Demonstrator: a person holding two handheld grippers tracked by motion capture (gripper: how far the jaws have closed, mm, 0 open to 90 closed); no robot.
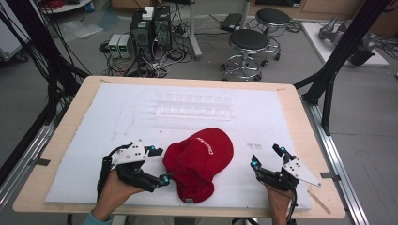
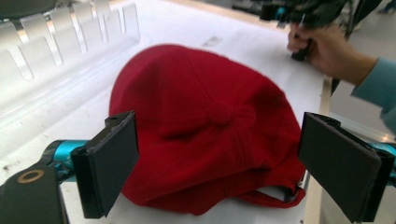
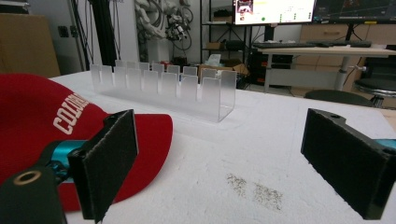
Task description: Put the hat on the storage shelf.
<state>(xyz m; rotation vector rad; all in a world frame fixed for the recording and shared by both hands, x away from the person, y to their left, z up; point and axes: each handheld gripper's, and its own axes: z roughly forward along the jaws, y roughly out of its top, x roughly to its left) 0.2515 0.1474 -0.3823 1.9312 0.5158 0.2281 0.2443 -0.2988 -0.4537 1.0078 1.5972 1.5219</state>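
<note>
Red cap: lies crown up on the surface, near the front edge and a little left of centre; brim points away and to the right, strap end faces the person.
Surface: white foam sheet over a wooden top, bare around the cap.
Clear rack: slotted plastic holder, well behind the cap, apart from it.
Left gripper: just beside the cap's left rear; fingers spread wide and released, framing the crown in the left gripper view, gripping nothing.
Right gripper: to the right of the cap, farther off; fingers also spread and empty, brim edge to their left.
Nearer hand: the left, by my judgement.
Cap's long axis: runs from near left to far right.
In the way: nothing between the left fingers and the cap.
</note>
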